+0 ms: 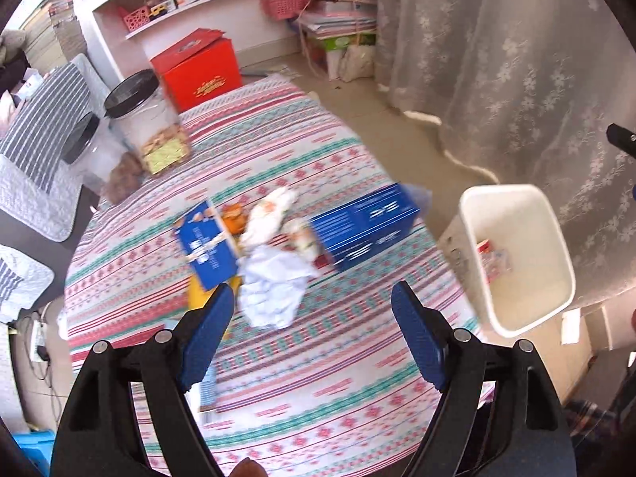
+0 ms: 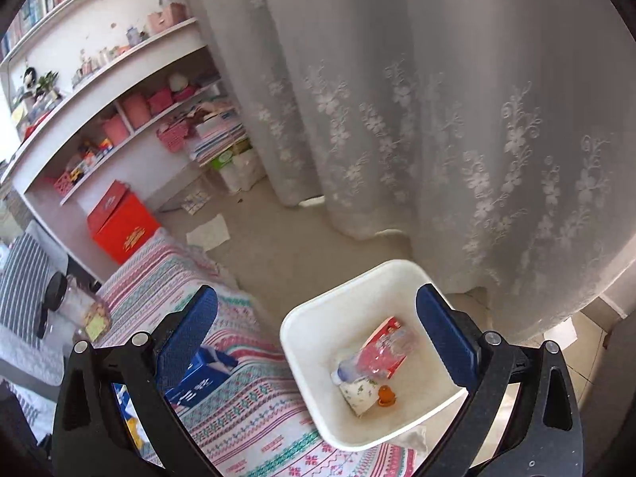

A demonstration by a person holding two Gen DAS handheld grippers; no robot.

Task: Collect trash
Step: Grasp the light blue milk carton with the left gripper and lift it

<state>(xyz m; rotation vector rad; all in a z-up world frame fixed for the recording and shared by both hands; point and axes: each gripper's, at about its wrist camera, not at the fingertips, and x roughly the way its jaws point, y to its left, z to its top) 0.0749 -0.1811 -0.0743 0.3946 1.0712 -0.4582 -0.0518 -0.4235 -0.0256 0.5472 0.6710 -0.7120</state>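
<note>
Trash day at a striped tablecloth (image 1: pixel 302 377): left gripper (image 1: pixel 314 302) above the litter, fingers spread wide, nothing between them. Right gripper (image 2: pixel 318 310) over the white bin (image 2: pixel 302 342), fingers likewise apart and empty.

Still on the cloth, heaped mid-table: crumpled white paper (image 1: pixel 272 290) nearest the left gripper's tips, a second wad (image 1: pixel 270 210) behind it, a small printed cup or wrapper (image 1: pixel 304 236), something orange (image 1: pixel 234 218), a torn blue carton (image 1: pixel 206 242) and a larger blue box (image 1: pixel 365 222) near the table edge by the bin. Already in the bin: a red pack (image 2: pixel 387 342), a clear bottle (image 2: pixel 369 361), a paper cup (image 2: pixel 359 395), an orange scrap (image 2: pixel 386 395).

Likely handling: paper wads light, soft, springy; best pinched deep through the bulk, not by a loose corner likely to tear or slip. Cartons light but stiff-walled, probably hollow; best taken across a narrow edge or an open flap, gently enough not to crush and skid. Blue box looks too wide for a grip across its broad face. Jars (image 1: pixel 147 127) at the far side apparently stocked, not trash.
</note>
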